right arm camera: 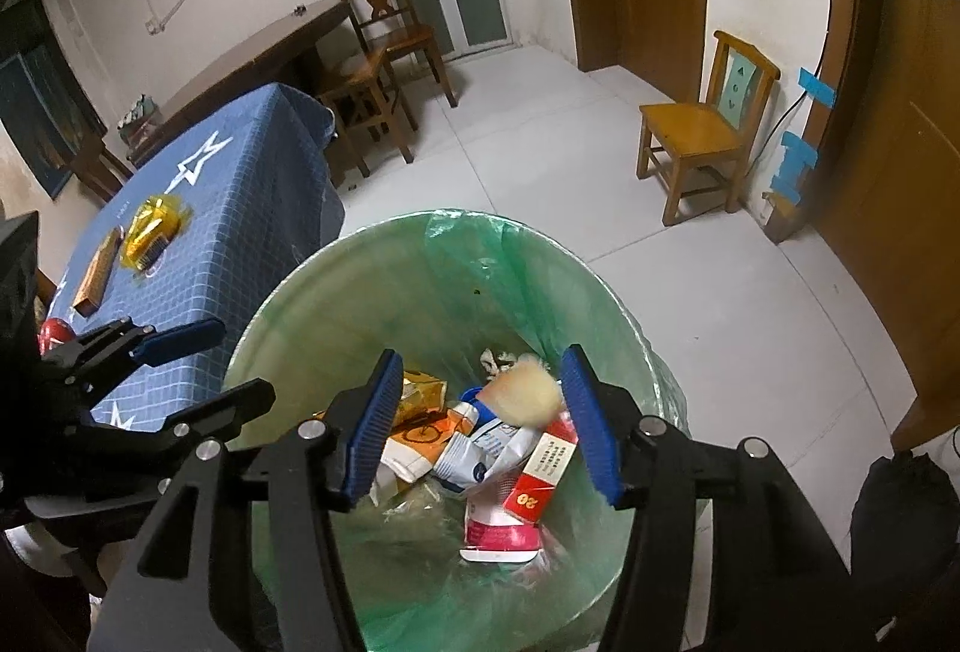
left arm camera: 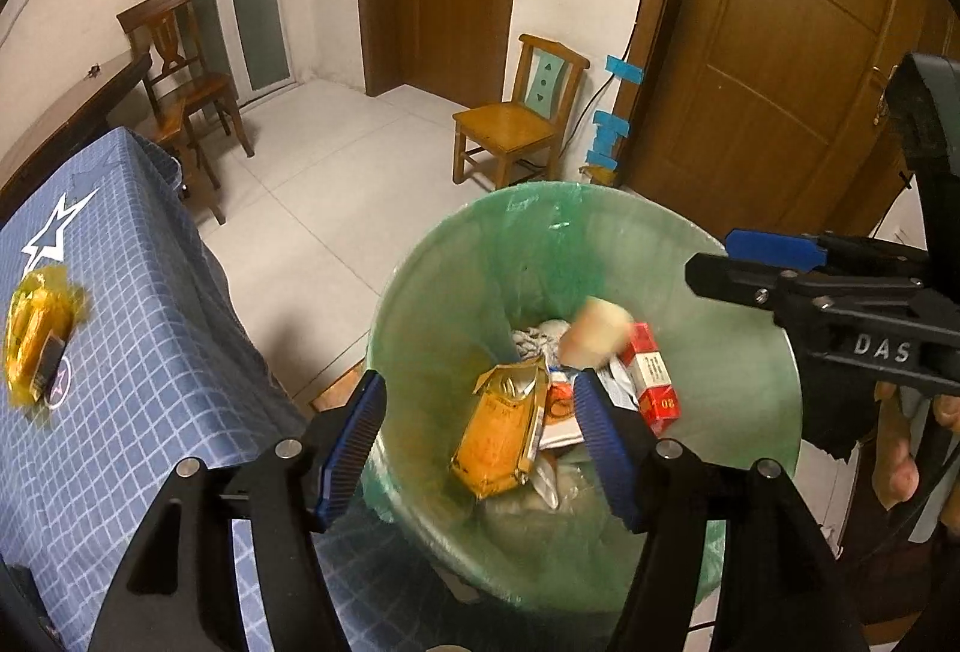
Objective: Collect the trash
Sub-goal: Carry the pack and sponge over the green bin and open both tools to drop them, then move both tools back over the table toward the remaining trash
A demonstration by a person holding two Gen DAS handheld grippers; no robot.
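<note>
Right wrist view: both grippers (right arm camera: 480,418) (left arm camera: 480,445) open, empty, above wrapper-filled green-lined bin (right arm camera: 384,262).

You can read raised letters "DAS" on the black plastic body of the right gripper (left arm camera: 750,265) in the left wrist view. The red and white cardboard packet (right arm camera: 540,478) inside the green-lined round bin (right arm camera: 336,292) shows "20" in white on its red end. Other print there is illegible.
</note>
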